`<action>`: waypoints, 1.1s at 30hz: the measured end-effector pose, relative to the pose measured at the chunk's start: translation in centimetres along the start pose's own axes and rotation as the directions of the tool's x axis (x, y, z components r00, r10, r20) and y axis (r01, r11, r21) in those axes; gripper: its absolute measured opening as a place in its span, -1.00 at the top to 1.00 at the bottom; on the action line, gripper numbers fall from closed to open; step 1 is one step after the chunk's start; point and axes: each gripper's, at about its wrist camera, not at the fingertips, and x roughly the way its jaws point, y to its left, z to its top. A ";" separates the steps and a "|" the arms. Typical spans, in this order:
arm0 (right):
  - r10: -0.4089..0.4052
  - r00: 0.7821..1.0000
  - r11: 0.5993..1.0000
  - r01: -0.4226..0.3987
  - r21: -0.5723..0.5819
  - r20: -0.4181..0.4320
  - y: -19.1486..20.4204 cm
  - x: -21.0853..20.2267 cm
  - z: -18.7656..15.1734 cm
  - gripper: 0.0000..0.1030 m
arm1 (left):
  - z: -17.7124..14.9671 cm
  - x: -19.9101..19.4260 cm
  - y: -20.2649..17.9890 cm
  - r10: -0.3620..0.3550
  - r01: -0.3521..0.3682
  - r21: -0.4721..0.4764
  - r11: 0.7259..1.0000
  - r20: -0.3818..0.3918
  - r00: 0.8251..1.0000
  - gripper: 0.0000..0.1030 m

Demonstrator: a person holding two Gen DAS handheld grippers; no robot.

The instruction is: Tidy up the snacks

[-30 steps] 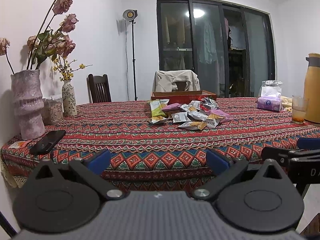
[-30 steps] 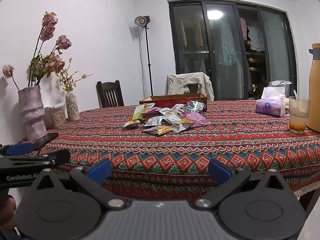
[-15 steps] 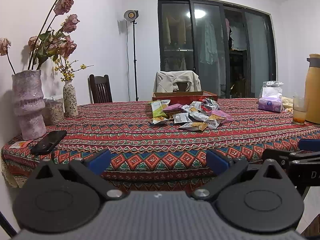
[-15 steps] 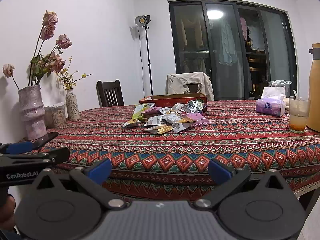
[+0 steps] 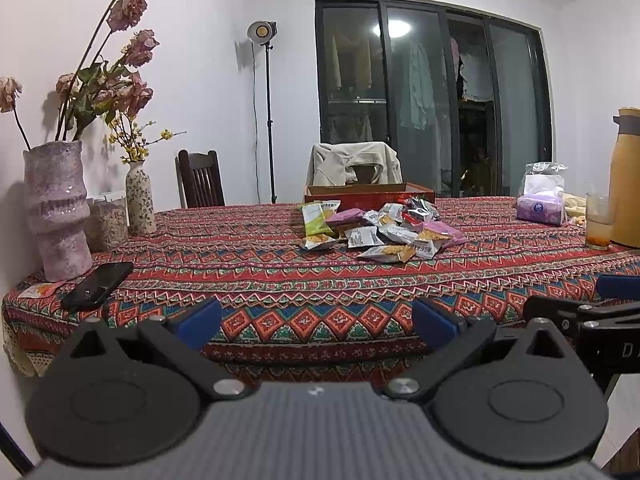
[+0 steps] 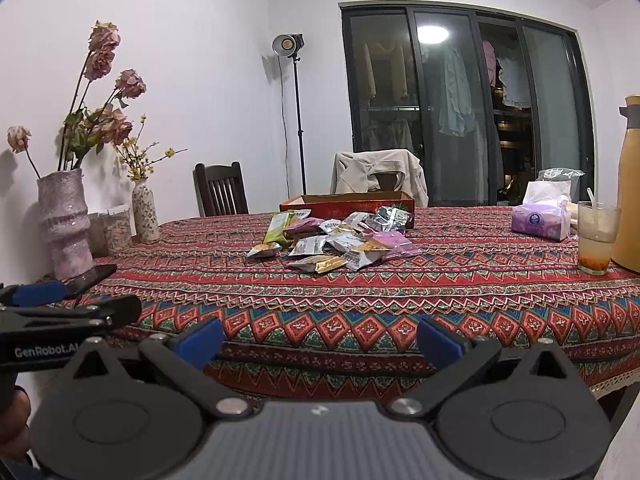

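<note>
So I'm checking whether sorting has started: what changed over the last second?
Very little. Both views drifted slightly, and the table now sits a touch lower in the left view. Nothing was gripped or released. The left gripper and right gripper stay open and empty, short of the table edge. The pile of small foil snack packets lies untouched in front of the shallow red cardboard box.

Light: you get even, fairly bright indoor light | source: ceiling lamp reflected as glare in the dark glass doors (image 5: 430, 96), studio lamp (image 6: 288, 45) lit far left | shadows: flowers (image 5: 120, 60) cast soft ones on the left wall | focus: sharp throughout | edges: fisheye bending, dark corners.
</note>
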 end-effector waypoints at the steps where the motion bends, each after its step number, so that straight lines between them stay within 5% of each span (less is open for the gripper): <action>1: 0.002 1.000 1.000 -0.002 0.000 -0.002 0.0 0.1 0.0 -1.00 | 0.0 0.0 0.0 -0.001 0.001 0.000 1.000 -0.003 1.000 -1.00; 20: 0.004 1.000 1.000 -0.004 -0.003 0.003 0.0 0.3 0.1 -1.00 | 0.0 0.6 0.2 0.027 -0.027 0.004 1.000 0.013 1.000 -1.00; 27: -0.008 0.999 1.000 0.008 0.005 0.034 -0.3 1.7 0.6 -1.00 | 0.9 3.1 1.0 0.071 -0.071 -0.010 0.997 0.005 0.997 -1.00; 33: -0.036 0.999 0.999 0.036 0.010 0.002 -1.4 5.0 1.5 -1.00 | 2.6 7.2 1.5 0.007 -0.008 -0.012 1.000 -0.042 0.999 -1.00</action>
